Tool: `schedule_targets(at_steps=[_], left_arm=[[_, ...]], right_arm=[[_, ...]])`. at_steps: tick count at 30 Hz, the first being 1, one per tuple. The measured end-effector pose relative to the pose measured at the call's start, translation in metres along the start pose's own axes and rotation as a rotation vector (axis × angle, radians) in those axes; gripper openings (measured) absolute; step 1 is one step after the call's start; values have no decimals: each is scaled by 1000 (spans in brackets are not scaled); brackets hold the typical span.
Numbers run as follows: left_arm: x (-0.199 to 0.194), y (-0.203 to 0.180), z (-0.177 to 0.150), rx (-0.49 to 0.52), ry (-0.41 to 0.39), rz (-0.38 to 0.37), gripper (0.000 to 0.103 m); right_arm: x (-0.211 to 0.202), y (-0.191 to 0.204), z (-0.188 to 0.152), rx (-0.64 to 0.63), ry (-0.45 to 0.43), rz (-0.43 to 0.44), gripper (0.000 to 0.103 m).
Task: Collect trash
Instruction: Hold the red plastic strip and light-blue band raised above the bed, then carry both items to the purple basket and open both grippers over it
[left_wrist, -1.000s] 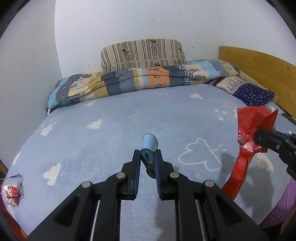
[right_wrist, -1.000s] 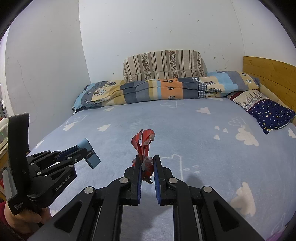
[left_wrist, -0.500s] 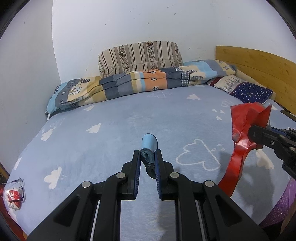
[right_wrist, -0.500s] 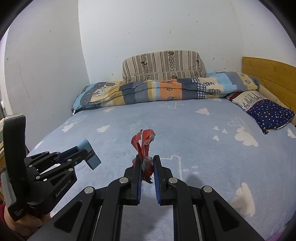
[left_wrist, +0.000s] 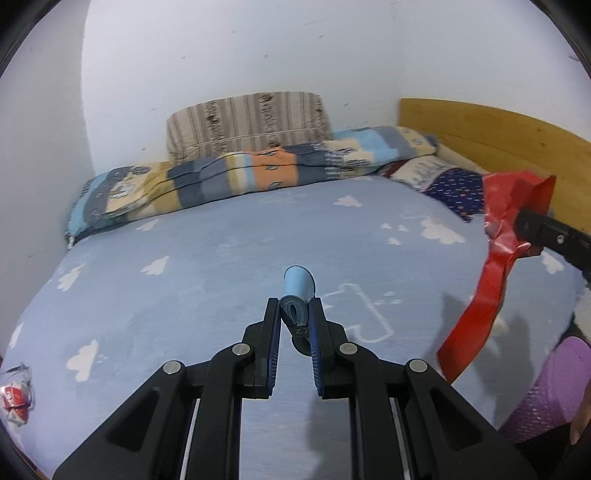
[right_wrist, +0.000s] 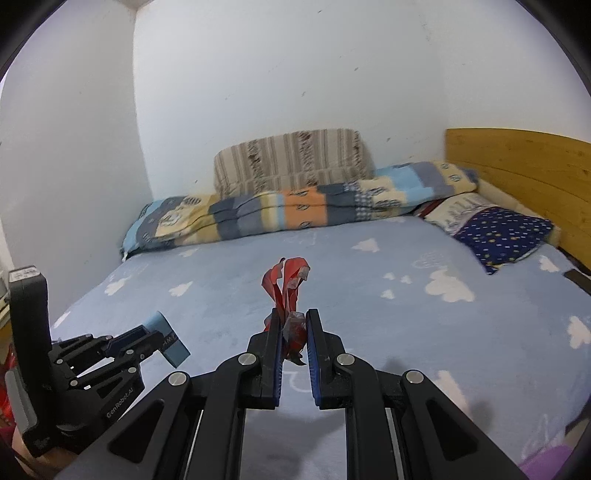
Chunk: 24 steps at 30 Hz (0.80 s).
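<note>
Because the red wrapper (left_wrist: 491, 269) is pinched only near its top in the right claw (right_wrist: 292, 332), with a long tail hanging free over the bed (left_wrist: 221, 258), I judge that a quick swing could snag that tail or tug it loose. The blue roll (left_wrist: 296, 291), clamped between the narrow jaws of the left claw (left_wrist: 294, 317), looks soft and could squirm out forward. A crumpled packet (left_wrist: 14, 402) lies at the bed's left edge, easily overlooked.

Red wrapper (right_wrist: 286, 291) & blue roll (left_wrist: 295, 297) (both held up, off bed).
</note>
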<state>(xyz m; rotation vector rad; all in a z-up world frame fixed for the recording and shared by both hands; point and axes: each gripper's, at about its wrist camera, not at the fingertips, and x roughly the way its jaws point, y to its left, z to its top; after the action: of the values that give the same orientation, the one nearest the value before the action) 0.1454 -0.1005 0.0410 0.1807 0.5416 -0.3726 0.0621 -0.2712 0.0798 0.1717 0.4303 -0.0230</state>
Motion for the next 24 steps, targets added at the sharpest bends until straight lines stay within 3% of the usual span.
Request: schedule_targets(at_steps=[12,20,24], left_arm=[[-31,-93,8,123,-17,-169,14],[-69,-178,25,223,-47,-327,14],[-82,-215,27,250,-25,-424,14]], right_arm=[[-114,-87,-17,91,-63,-191,12],[-182,-142,-39,161,-82,-349,12],[-217,-169,-49,196,-99,-421,12]])
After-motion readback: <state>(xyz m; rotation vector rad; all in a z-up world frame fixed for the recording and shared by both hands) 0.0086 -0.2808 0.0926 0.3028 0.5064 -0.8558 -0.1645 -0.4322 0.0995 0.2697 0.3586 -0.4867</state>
